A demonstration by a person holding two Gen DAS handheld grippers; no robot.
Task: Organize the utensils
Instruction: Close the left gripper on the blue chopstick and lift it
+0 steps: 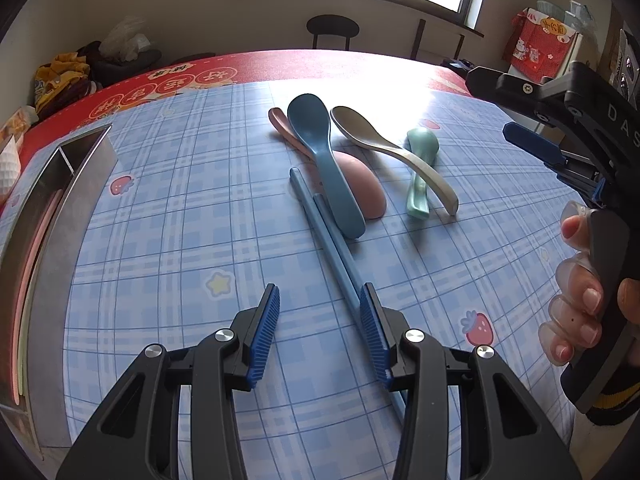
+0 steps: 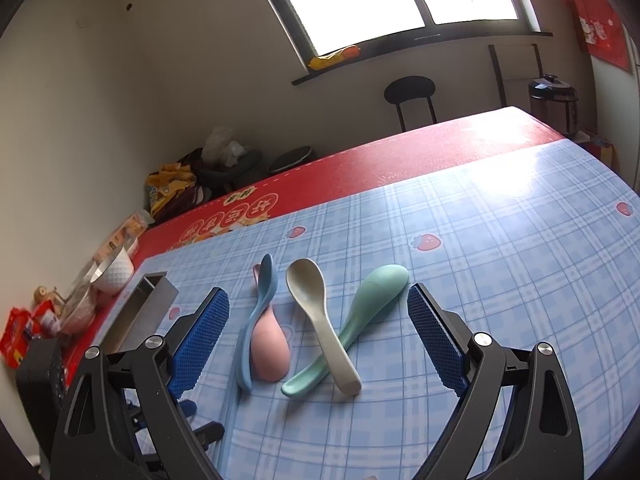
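Four spoons lie in a loose pile mid-table: a blue spoon (image 1: pixel 325 160) resting on a pink spoon (image 1: pixel 362 186), and a beige spoon (image 1: pixel 384 146) crossing a green spoon (image 1: pixel 420 172). A pair of blue chopsticks (image 1: pixel 328 236) runs from the pile toward my left gripper (image 1: pixel 320 312), which is open and empty with its right pad beside them. My right gripper (image 2: pixel 320 328) is open and empty, just in front of the blue spoon (image 2: pixel 256 320), pink spoon (image 2: pixel 270 352), beige spoon (image 2: pixel 320 316) and green spoon (image 2: pixel 360 320). It also shows in the left wrist view (image 1: pixel 532 140).
A steel utensil box (image 1: pixel 52 216) stands at the table's left edge with pink and pale chopsticks inside; it also shows in the right wrist view (image 2: pixel 140 308). Bowls (image 2: pixel 112 268) and snack packs sit beyond it. A stool (image 2: pixel 410 96) stands past the far edge.
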